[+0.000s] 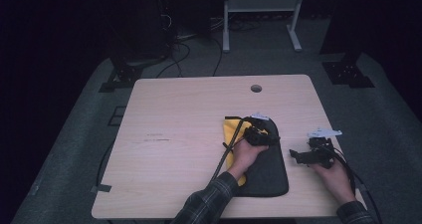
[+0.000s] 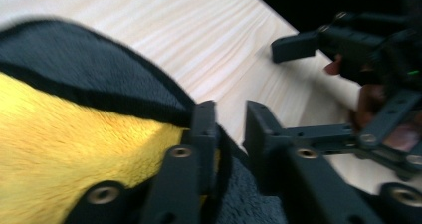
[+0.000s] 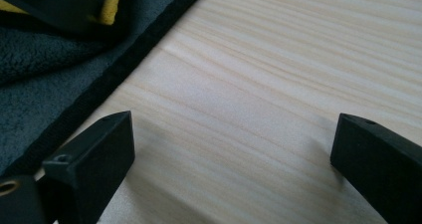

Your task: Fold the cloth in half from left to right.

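A dark grey cloth (image 1: 268, 174) with a yellow side (image 1: 230, 134) lies folded on the right half of the wooden table (image 1: 184, 119). My left gripper (image 1: 260, 134) rests on the cloth's far end. In the left gripper view its jaws (image 2: 230, 113) stand a narrow gap apart at the cloth's black hem (image 2: 99, 92), with bare wood showing between them. My right gripper (image 1: 297, 157) sits on the table just right of the cloth and points toward it. Its jaws (image 3: 231, 144) are wide open over bare wood, beside the cloth edge (image 3: 45, 69). One of its fingers (image 2: 294, 47) shows in the left gripper view.
A round cable hole (image 1: 256, 88) sits near the table's far edge. Black cables trail from both grippers toward the near edge. A white frame (image 1: 261, 5) and dark stands are on the floor beyond the table.
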A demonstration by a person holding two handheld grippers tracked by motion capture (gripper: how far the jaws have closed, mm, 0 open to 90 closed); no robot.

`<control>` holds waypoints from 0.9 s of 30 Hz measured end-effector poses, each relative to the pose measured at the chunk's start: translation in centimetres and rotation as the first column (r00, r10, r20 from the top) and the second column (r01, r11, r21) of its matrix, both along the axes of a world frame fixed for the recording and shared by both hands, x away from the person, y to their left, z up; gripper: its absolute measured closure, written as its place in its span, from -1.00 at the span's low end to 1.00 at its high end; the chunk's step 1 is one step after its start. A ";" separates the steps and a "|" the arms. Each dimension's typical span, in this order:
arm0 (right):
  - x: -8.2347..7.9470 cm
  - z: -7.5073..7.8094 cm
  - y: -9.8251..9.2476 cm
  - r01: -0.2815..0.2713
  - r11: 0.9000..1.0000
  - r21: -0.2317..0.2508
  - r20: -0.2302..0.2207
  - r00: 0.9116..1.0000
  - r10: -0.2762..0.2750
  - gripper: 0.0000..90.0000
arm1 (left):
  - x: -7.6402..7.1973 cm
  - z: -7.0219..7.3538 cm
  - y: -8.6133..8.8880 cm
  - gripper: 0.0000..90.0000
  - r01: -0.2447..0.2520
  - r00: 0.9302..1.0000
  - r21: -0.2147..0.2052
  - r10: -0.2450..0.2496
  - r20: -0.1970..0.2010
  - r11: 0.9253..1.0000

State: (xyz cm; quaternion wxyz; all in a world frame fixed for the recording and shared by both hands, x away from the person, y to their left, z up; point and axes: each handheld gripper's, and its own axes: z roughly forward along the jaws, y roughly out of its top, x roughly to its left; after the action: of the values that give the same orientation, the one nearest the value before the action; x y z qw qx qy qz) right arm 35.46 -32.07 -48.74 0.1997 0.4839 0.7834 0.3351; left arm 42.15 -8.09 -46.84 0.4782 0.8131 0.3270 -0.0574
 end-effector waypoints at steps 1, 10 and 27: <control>0.0 0.0 0.0 0.000 1.000 0.000 0.000 1.000 0.000 -0.94 | -0.1 0.5 0.4 0.49 -0.004 1.000 -0.003 0.004 0.017 1.000; -0.1 0.0 0.0 0.003 1.000 0.001 -0.002 1.000 -0.003 -0.94 | -1.2 3.2 7.0 -0.20 -0.064 0.989 0.052 0.056 0.139 0.997; -0.1 0.0 0.0 0.007 1.000 0.001 -0.003 1.000 -0.007 -0.94 | -1.4 0.7 14.4 -0.28 -0.238 0.960 0.209 0.197 0.199 0.949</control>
State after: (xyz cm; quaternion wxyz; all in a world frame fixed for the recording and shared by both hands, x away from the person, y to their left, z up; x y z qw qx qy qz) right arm 35.33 -32.03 -48.73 0.1994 0.4873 0.7817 0.3342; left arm 40.73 6.28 -46.19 0.4109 0.8238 0.3759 0.1059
